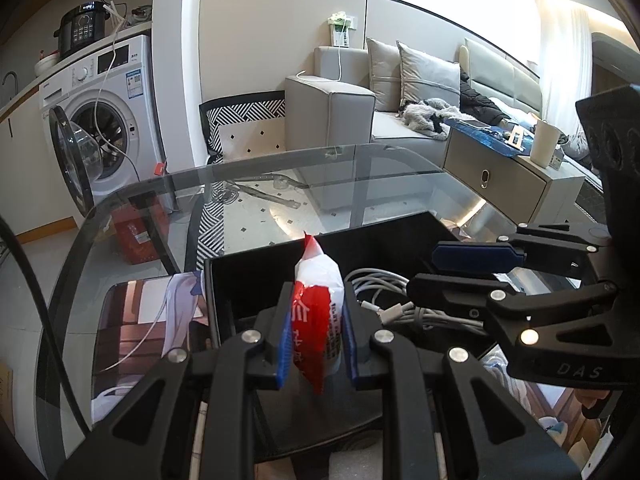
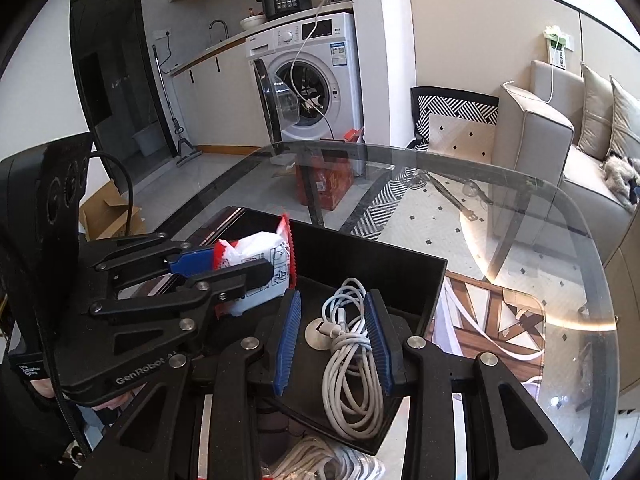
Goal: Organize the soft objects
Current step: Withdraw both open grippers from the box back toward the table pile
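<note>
- While both grippers sit over the black bin [image 2: 400,276] on the glass table [image 2: 520,208], each one has something between its blue pads.
- Left gripper [image 1: 316,336]: clamped on a red-and-white soft packet [image 1: 318,300], pads pressed to both sides, packet upright with its crimped red top pointing up, held above the bin's left part.
- From the right wrist view the same packet [image 2: 256,264] shows at the bin's left wall, with the left gripper [image 2: 232,264] closed around it.
- Right gripper [image 2: 332,336]: closed in on a bundle of white cable [image 2: 348,344], right pad touching the coil; left pad has a gap on its side, a round white puck [image 2: 320,334] lies there.
- Cable bundle hangs or rests inside the bin's right part; can't tell if it touches the floor of the bin.
- From the left wrist view the right gripper [image 1: 452,272] comes in from the right, fingers over the cable [image 1: 384,292].
- More white cable [image 2: 320,464] lies under the bin's near edge, low in the right wrist view.
- Printed mat [image 1: 136,320] lies on the glass, left of the bin.
- Background: washing machine [image 2: 312,80] with door open, grey sofa [image 1: 340,112].
</note>
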Motion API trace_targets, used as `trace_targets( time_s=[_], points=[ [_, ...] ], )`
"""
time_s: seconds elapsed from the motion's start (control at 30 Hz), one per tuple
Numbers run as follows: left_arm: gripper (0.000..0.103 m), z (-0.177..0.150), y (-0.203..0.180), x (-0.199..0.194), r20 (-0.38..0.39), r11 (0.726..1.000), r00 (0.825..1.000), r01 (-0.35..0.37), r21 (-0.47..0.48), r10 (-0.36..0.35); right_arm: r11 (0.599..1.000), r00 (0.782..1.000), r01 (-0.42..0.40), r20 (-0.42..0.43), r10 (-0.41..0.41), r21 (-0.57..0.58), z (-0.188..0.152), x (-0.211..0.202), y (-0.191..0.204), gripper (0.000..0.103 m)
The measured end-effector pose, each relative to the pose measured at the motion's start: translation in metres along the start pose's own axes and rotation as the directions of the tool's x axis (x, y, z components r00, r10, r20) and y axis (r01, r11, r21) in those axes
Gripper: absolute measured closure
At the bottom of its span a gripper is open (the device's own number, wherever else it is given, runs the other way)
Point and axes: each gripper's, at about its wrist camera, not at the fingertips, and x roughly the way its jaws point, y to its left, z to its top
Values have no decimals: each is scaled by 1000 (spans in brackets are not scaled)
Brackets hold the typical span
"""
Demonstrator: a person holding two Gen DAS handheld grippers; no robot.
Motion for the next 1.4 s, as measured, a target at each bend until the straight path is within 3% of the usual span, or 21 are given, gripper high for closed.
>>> trace_targets(
  time_s=[0.23, 0.3, 0.33, 0.4, 0.47, 0.53, 0.6, 0.67, 0.73, 0.77, 1.4],
  points=[
    [81, -4, -1, 5, -19, 1000, 1000, -9, 4, 9, 1000, 1000, 0, -2, 0, -15, -3, 1, -1, 69],
    [72, -5, -1, 4, -22, 1000, 1000, -10, 8, 11, 1000, 1000, -4, 16, 4, -23, -4, -4, -2, 67],
    [60, -4, -1, 2, -20, 1000, 1000, -14, 8, 14, 1000, 1000, -2, 31, 2, -23, -6, -7, -1, 59],
    [50, -5, 0, -3, -9, 1000, 1000, -19, 2, 19, 1000, 998, -5, 65, 6, -17, -8, -17, -2, 48],
    [50, -7, 1, -9, -3, 1000, 1000, -13, 1, 13, 1000, 996, 3, 92, -2, -14, -12, -27, -1, 38],
    [49, -8, 3, -15, -1, 1000, 1000, -4, -1, 4, 1000, 994, 18, 107, -17, -8, -16, -36, -3, 18],
    [46, -11, 4, -22, 6, 1000, 1000, 4, -8, -4, 1000, 993, 14, 121, -15, 3, -21, -45, -4, 9],
    [31, -15, 3, -30, 9, 1000, 1000, 9, -11, -9, 1000, 991, 16, 135, -18, 12, -27, -54, -4, 5],
    [4, -20, 2, -40, 36, 1000, 999, 4, -22, -3, 1000, 990, 23, 138, -25, 20, -34, -62, -3, 0],
    [1, -22, 2, -45, 54, 999, 998, -17, -28, 18, 999, 990, 26, 139, -29, 22, -39, -66, -3, 0],
    [0, -59, -3, -102, 85, 996, 995, -43, -75, 49, 998, 996, 25, 87, -29, 49, -110, -101, 21, 0]
  ],
)
